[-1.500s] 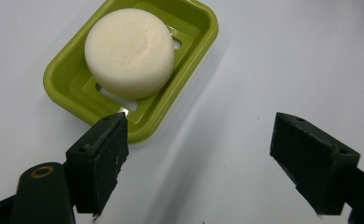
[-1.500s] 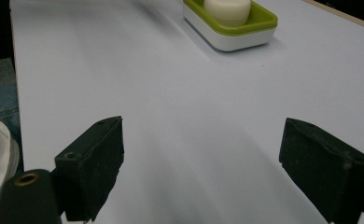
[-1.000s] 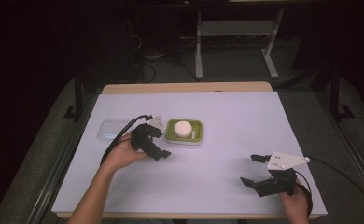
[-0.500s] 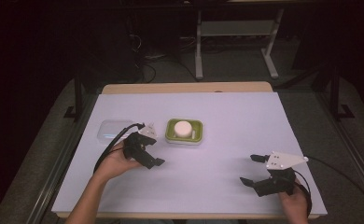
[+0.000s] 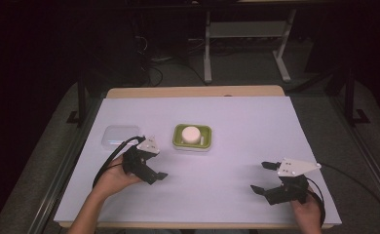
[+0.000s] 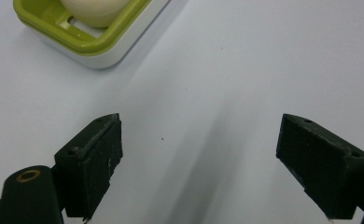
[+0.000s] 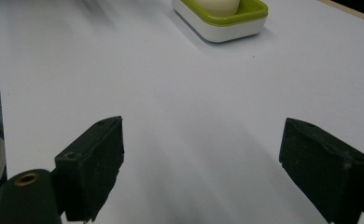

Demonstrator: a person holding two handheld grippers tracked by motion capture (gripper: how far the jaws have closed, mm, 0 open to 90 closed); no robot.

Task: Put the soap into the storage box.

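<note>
the left gripper [image 5: 155,168] has its 2 jaws spread wide with nothing between them, above the white table sheet [image 5: 227,126]. ahead of those jaws and off to their left sits the green soap dish [image 6: 84,39], holding a pale round soap [image 6: 96,9]. the right gripper [image 5: 265,176] is likewise released and empty; the dish [image 7: 227,18] lies well ahead of its jaws. a clear lidded box [image 5: 116,135] rests just behind the left gripper.
</note>
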